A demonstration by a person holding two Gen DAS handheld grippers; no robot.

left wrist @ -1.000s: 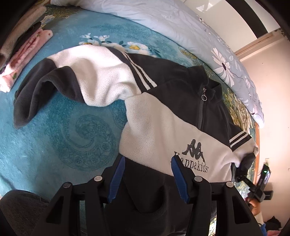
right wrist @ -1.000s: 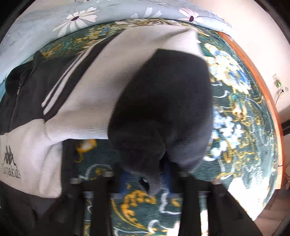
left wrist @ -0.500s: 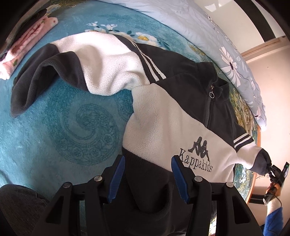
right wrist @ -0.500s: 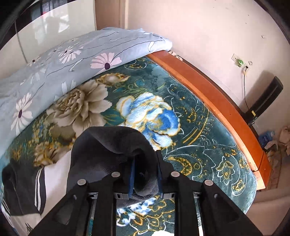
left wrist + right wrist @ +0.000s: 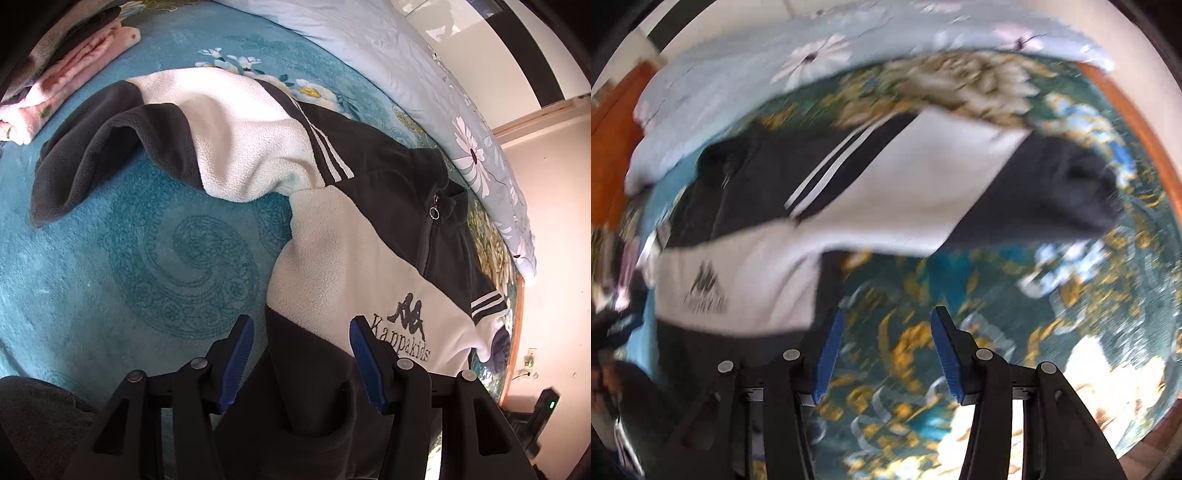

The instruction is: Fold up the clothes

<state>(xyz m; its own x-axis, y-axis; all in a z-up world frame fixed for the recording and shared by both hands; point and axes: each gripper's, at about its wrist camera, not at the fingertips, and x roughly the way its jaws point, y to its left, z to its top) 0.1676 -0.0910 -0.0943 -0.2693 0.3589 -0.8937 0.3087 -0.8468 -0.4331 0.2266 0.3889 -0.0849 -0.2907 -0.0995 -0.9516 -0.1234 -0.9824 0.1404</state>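
A black and white fleece jacket point(image 5: 343, 258) with a "Kappakids" logo lies face up on the bed, both sleeves spread out. Its left sleeve point(image 5: 122, 147) stretches toward the upper left. My left gripper point(image 5: 301, 350) is open, its blue pads either side of the jacket's dark hem. In the blurred right wrist view the jacket's right sleeve point(image 5: 960, 184) lies stretched out, its dark cuff point(image 5: 1071, 195) at the right. My right gripper point(image 5: 884, 343) is open and empty, over the blanket below that sleeve.
The bed has a teal floral blanket point(image 5: 110, 266). A pale blue flowered quilt point(image 5: 406, 74) lies along the far side. Folded pink clothes point(image 5: 62, 85) sit at the upper left. The bed's wooden edge point(image 5: 1145, 122) runs at the right.
My right gripper has let go of the dark cuff and opened; the right sleeve now lies stretched out. My left gripper has stayed open over the hem.
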